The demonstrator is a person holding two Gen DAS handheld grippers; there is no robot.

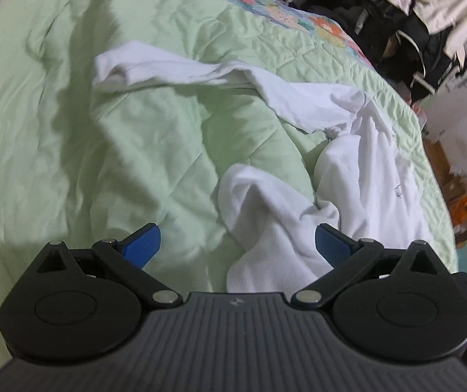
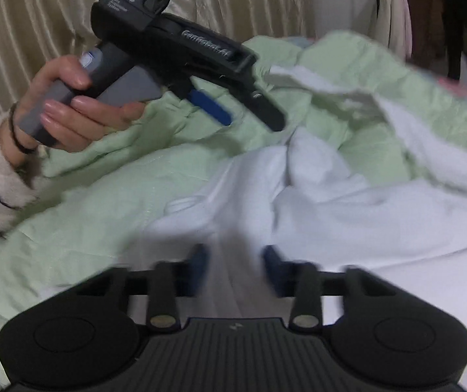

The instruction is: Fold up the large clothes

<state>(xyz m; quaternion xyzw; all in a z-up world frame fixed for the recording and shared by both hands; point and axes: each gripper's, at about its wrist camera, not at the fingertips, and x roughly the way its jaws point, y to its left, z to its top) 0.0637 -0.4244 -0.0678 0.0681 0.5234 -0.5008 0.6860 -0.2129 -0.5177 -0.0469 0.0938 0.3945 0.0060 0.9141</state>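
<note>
The green quilt [image 1: 70, 130] is serving as folding surface for the white garment [image 1: 347, 163] lying crumpled near its edge, while the left gripper [image 1: 236, 245] is hovering, jaws apart, over a bunched fold and the right gripper [image 2: 236, 268], blurred, is seemingly pinching the cloth for spreading.

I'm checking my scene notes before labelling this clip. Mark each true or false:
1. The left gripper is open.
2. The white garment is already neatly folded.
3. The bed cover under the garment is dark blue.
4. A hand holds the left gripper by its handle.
1. True: the left gripper has its blue pads wide apart.
2. False: the white garment lies crumpled and bunched.
3. False: it lies on a pale green quilt.
4. True: the right wrist view shows the hand wrapped around the grey handle.
</note>
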